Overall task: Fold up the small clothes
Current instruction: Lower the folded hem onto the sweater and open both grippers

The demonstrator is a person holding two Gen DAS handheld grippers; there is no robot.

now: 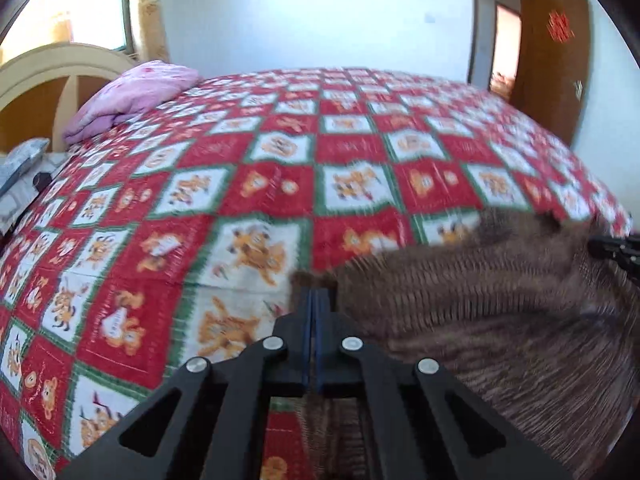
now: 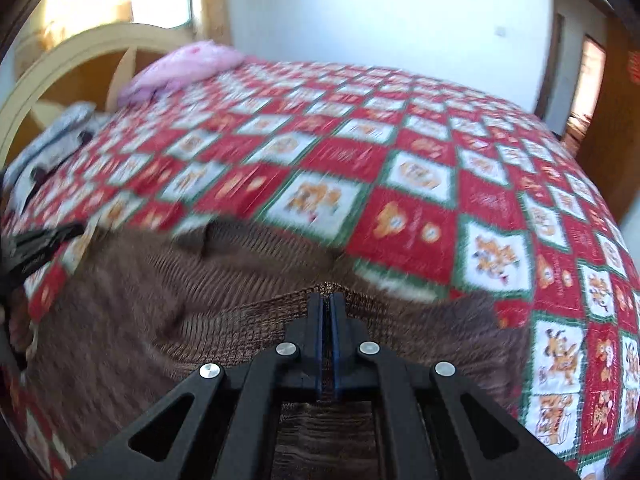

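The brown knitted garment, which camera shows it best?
The right wrist view: the brown knitted garment spreads across its lower half, pinched by the right gripper. The left wrist view shows only one blurred side of it, pinched by the left gripper.

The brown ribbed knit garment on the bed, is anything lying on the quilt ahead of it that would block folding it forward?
Nothing visible does. The brown ribbed knit garment is gripped at its edge by both grippers, and the red checked cartoon quilt ahead is bare. The pink pillow sits far off by the headboard.

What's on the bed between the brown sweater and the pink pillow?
Nothing but bare bedspread. In the left wrist view, only its red-and-white squares stretch from the brown sweater to the pink pillow.
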